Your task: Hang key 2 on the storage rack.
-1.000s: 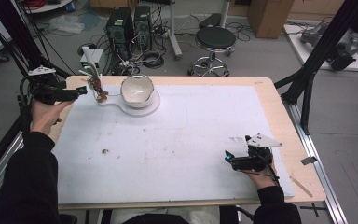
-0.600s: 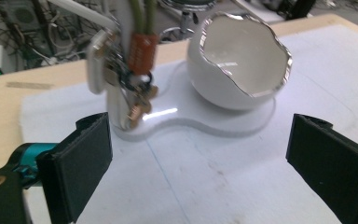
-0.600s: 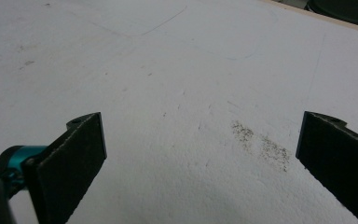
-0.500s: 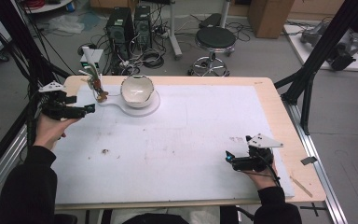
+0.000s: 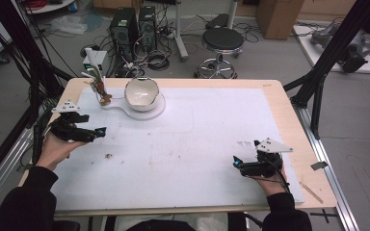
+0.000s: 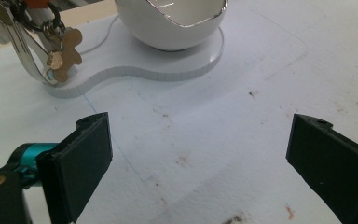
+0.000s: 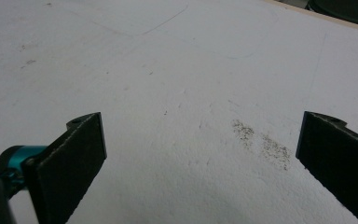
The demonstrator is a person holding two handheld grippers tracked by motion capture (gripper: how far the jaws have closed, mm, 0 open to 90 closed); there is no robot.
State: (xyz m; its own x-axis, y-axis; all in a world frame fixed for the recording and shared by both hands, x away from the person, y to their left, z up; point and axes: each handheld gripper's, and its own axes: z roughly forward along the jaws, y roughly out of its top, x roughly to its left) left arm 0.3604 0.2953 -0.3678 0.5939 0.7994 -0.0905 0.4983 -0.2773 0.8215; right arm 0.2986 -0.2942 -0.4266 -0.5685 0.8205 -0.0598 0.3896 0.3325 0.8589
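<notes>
Bare mat [image 6: 205, 140] before bowl [image 6: 172, 23] (keys [image 6: 58, 51] beside).

At the worktop's [image 5: 197, 144] far left, a bowl [image 5: 142, 93] sits on a flat base [image 5: 155, 110]; what look like keys [image 5: 101, 91] hang at its left.

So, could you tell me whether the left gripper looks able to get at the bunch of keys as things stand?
Probably yes. The left gripper is open and empty, and bare white table lies between it and the keys, which hang beside the bowl.
</notes>
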